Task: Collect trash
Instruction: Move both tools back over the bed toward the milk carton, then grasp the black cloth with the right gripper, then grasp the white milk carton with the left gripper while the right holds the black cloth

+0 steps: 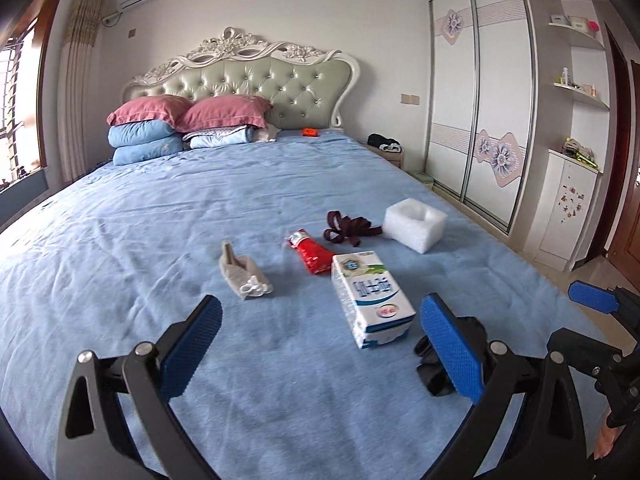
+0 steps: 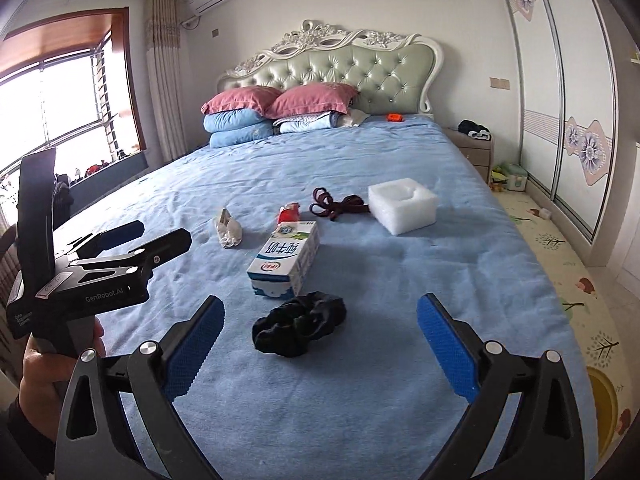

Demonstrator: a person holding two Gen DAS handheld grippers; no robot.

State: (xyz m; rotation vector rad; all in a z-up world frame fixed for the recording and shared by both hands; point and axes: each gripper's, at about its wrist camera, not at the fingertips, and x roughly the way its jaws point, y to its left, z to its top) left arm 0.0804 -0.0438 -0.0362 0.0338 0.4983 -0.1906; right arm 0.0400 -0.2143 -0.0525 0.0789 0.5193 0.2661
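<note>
Left wrist: left gripper [image 1: 320,344] spread wide and empty above the bed [image 1: 120,240], milk carton [image 1: 370,300] just ahead
Right wrist: right gripper [image 2: 320,336] likewise agape over the black bag [image 2: 300,326]; limp plastic may slip from the pads, or sheet get pinched too
</note>
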